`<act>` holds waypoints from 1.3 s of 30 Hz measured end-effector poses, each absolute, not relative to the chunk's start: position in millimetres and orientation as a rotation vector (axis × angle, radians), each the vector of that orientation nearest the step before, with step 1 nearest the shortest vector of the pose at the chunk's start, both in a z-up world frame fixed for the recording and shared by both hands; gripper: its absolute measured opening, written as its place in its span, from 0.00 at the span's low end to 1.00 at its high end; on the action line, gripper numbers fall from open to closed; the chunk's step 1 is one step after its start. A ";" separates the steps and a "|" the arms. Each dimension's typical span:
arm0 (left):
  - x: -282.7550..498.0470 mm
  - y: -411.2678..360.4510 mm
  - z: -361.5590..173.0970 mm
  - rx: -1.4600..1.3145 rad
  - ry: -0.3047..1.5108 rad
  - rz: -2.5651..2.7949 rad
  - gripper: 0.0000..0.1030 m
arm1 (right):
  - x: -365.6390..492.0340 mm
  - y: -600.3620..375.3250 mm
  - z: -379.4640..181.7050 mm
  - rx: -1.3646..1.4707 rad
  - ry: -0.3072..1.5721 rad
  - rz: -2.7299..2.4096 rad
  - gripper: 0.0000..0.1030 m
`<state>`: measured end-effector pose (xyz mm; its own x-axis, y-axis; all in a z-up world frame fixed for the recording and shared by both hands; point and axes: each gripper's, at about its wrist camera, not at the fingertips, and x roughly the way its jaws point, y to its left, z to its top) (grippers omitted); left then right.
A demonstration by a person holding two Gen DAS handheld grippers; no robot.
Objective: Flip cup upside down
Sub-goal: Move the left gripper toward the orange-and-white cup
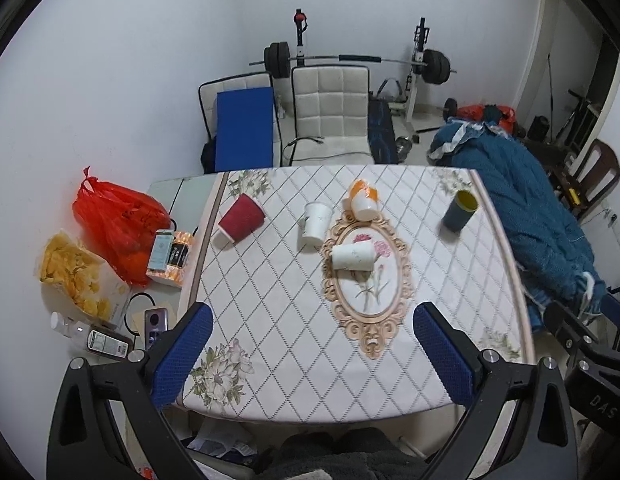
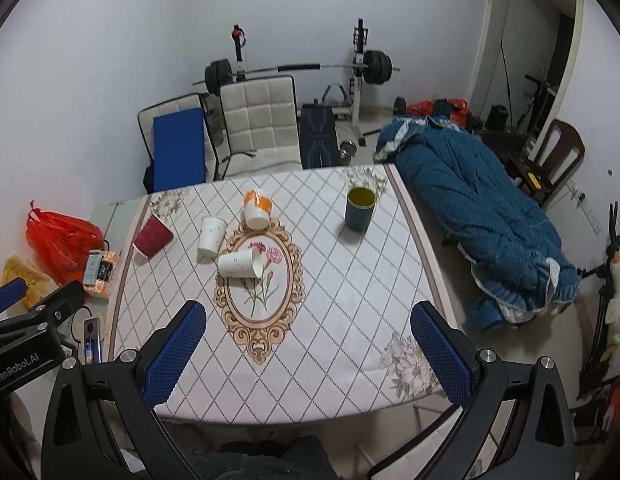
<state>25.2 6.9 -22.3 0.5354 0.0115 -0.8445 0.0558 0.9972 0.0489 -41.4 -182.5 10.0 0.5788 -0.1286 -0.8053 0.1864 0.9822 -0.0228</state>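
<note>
"GenRobot.AI" marks the left gripper (image 2: 13, 304); both it and the right gripper (image 2: 307, 344) gape empty above the table's (image 2: 350, 320) near edge.

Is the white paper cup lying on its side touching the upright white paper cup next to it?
Cannot tell. In the right wrist view the lying cup meets the upright white cup base without visible gap; the left wrist view suggests a sliver.

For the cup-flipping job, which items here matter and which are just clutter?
Job items:
dark blue cup with yellow inside, upright
red paper cup
white paper cup standing
white paper cup lying on its side
orange-and-white cup
left tongs, right tongs, both open

Clutter:
red plastic bag
blue quilt
barbell rack
</note>
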 end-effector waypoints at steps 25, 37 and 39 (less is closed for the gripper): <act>138.4 -11.7 -213.5 0.142 1.360 0.057 1.00 | 68.6 -241.0 -245.0 0.101 1.432 -0.214 1.00; 255.3 -46.2 -249.0 0.109 1.397 0.100 1.00 | 148.9 -286.5 -302.5 0.106 1.533 -0.183 1.00; 271.5 -50.2 -254.6 0.101 1.409 0.098 0.99 | 165.1 -293.5 -312.4 0.114 1.547 -0.179 1.00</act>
<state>271.5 -50.2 -254.6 0.1589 0.1288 -0.9789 -0.0084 0.9916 0.1291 165.1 -293.4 -312.4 0.0149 -0.0430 -0.9990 0.1858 0.9818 -0.0394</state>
